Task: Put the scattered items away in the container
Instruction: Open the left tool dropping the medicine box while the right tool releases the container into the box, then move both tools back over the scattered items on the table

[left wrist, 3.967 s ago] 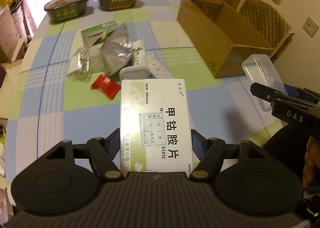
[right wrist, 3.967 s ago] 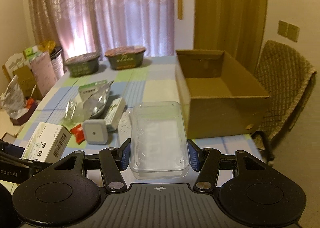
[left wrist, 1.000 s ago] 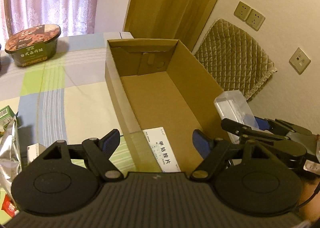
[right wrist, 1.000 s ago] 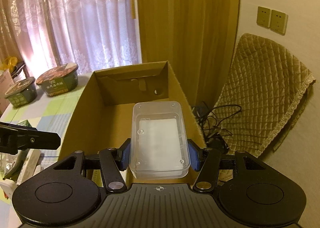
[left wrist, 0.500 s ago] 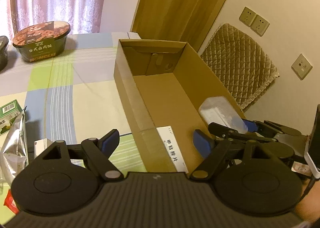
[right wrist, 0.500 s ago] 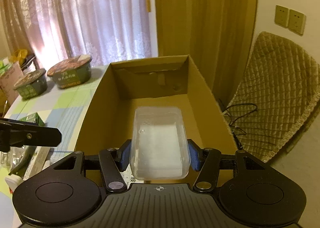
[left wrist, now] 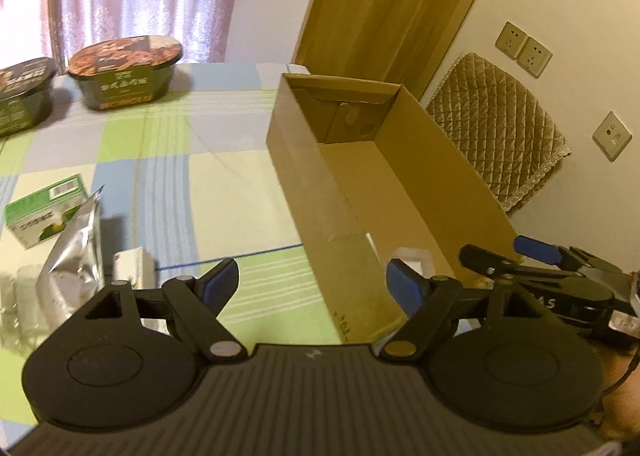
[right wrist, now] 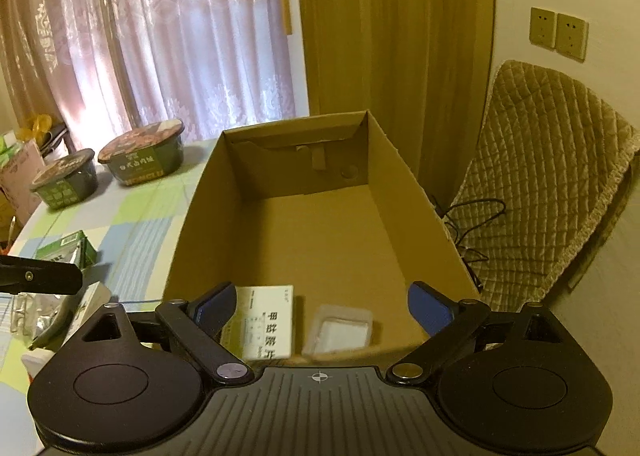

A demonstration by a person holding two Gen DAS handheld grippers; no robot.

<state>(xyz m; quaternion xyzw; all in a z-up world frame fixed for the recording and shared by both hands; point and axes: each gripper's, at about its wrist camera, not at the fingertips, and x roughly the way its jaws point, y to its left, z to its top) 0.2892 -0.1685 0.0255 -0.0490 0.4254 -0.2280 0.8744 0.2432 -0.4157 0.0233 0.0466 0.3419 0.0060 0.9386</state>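
On the checked tablecloth (left wrist: 168,184), the cardboard box (right wrist: 280,216) holds a medicine box (right wrist: 264,320) and, seemingly, a clear tub (right wrist: 340,330).

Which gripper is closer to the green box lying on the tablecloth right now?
Left. The left gripper hangs over the table edge beside the cardboard box, with the green box ahead-left. The right gripper hovers over the carton's near end, farther away.

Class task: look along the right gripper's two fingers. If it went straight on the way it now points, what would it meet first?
Most likely the cardboard box. The open right gripper points into it, above the medicine box and clear plastic container at its near end, so probably the floor or far wall first; depth is unclear.
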